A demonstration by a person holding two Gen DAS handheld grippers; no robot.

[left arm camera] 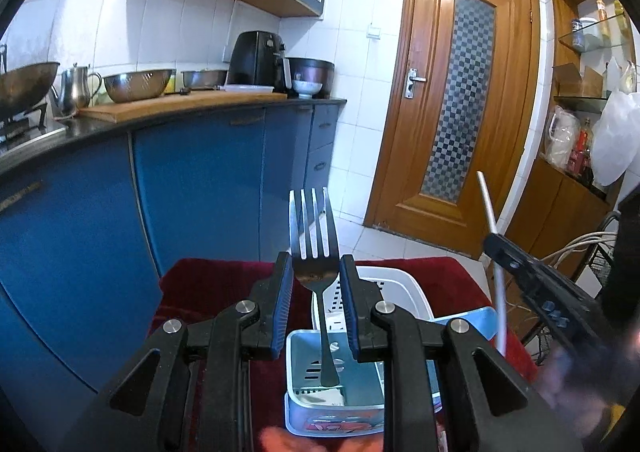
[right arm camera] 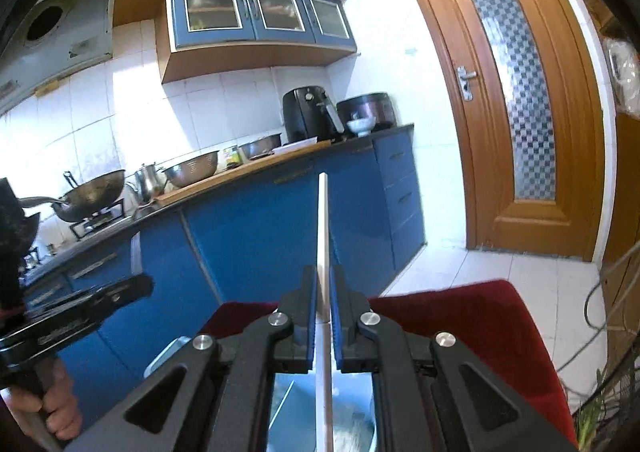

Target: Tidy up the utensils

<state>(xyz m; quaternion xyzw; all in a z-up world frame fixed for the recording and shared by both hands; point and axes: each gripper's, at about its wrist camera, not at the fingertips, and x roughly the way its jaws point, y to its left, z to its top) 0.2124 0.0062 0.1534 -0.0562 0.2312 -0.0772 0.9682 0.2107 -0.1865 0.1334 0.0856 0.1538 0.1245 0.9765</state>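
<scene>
My left gripper [left arm camera: 314, 264] is shut on a metal fork [left arm camera: 310, 228], held at the base of its head. The tines point up and the handle hangs down over a pale blue slotted utensil tray [left arm camera: 304, 348]. A white slotted basket [left arm camera: 404, 288] stands just behind the tray; both rest on a red cloth [left arm camera: 208, 280]. My right gripper [right arm camera: 324, 272] is shut on a thin white stick [right arm camera: 323, 219], like a chopstick, that points up and away. In the left wrist view the right gripper [left arm camera: 516, 256] and the stick [left arm camera: 489, 207] hover right of the basket. The left gripper [right arm camera: 132, 286] shows at the right wrist view's left edge.
Blue cabinets [left arm camera: 192, 187] under a counter with steel bowls [left arm camera: 138, 83], a kettle and a black air fryer [left arm camera: 256, 59] run along the left. A wooden door [left arm camera: 456, 99] stands ahead. Shelves and loose cables [left arm camera: 580, 248] crowd the right. A hand [right arm camera: 52, 412] grips the left tool.
</scene>
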